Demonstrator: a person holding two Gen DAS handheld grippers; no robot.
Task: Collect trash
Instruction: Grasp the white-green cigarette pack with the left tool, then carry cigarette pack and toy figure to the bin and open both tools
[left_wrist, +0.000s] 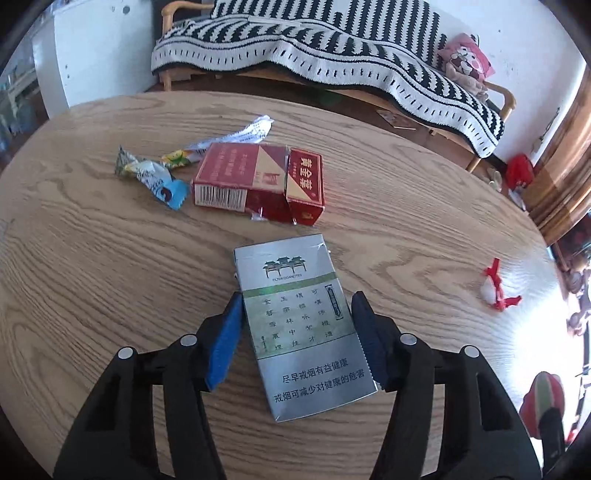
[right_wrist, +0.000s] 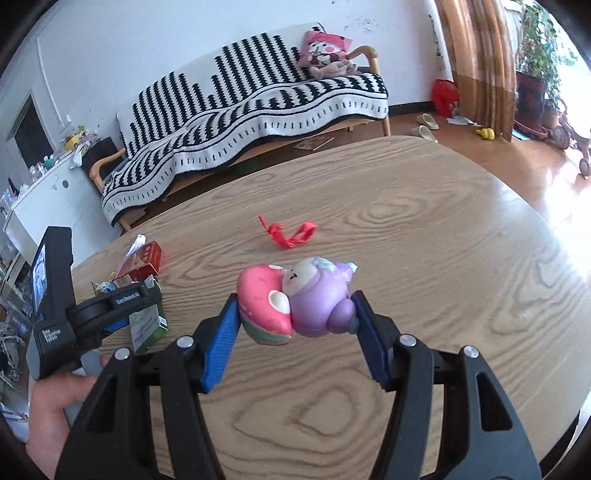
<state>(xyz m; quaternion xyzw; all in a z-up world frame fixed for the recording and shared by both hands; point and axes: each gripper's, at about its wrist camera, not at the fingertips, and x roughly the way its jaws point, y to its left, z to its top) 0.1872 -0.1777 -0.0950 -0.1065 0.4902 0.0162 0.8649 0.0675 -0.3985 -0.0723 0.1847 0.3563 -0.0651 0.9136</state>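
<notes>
Nearest the lens in the left wrist view, the left tool (left_wrist: 297, 332) straddles the silver cigarette pack (left_wrist: 301, 328). The pack lies flat on the desk (left_wrist: 92, 258), its long axis running near to far along the fingers, so the pads meet its long edges. The left pad touches the pack's edge; the right pad sits just at the other edge, and I cannot tell whether it presses. I judge this a grip being taken, not yet a lift.

Going left to right across the far part of the desk: crumpled candy wrappers (left_wrist: 151, 177), then a torn red cigarette box (left_wrist: 258, 181) touching them, then, well apart on the right, a scrap of red ribbon (left_wrist: 496, 288).

In the right wrist view the right tool (right_wrist: 295, 314) is clamped on a pink-and-purple toy figure (right_wrist: 295, 299), held clear above the desk. The ribbon (right_wrist: 290, 232) lies beyond it on the far side, nearer this hand than the left one.

With the right tool occupied, the left is the one placed for the pack; the wrappers and red box lie straight beyond it.
</notes>
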